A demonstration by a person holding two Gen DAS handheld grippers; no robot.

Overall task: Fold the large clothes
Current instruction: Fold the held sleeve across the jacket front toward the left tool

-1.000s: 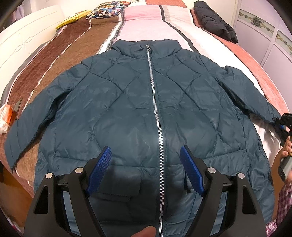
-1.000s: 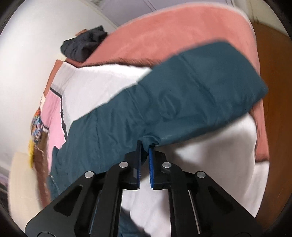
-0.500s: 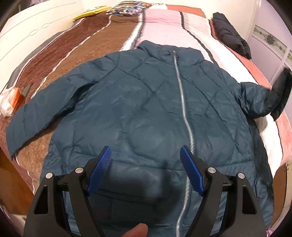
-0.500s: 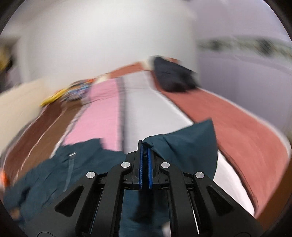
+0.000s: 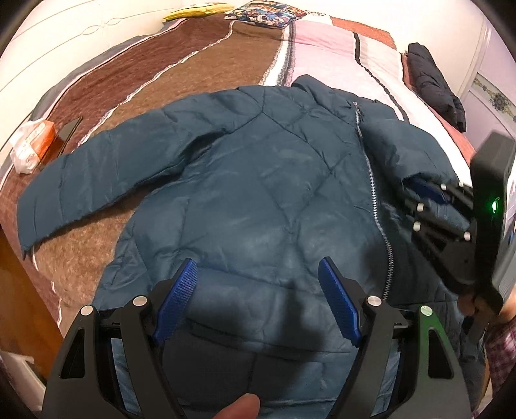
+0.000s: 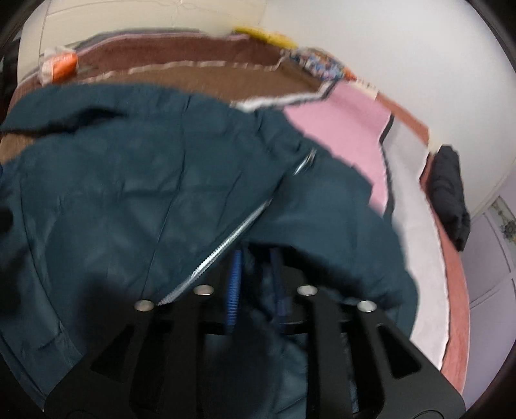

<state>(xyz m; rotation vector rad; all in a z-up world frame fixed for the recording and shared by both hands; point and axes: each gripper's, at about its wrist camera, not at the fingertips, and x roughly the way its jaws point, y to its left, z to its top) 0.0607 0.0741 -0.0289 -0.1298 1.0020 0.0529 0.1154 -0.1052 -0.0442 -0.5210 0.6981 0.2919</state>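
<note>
Right tool (image 6: pixel 254 283) opening, sleeve (image 6: pixel 338 232) between pads; left tool (image 5: pixel 258 303) spread (empty).

The right wrist view is smeared throughout. The folded sleeve (image 6: pixel 338 225) covers the right tongs' (image 6: pixel 254 283) tips, so whether the opening pads still press the cloth cannot be told. The jacket's (image 5: pixel 258 199) hem is cut off at the left view's bottom edge, behind the left tongs (image 5: pixel 258 303).

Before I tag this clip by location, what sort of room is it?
Most likely a bedroom: a teal jacket lies spread on a bed with a striped blanket, a pillow at its head.
</note>
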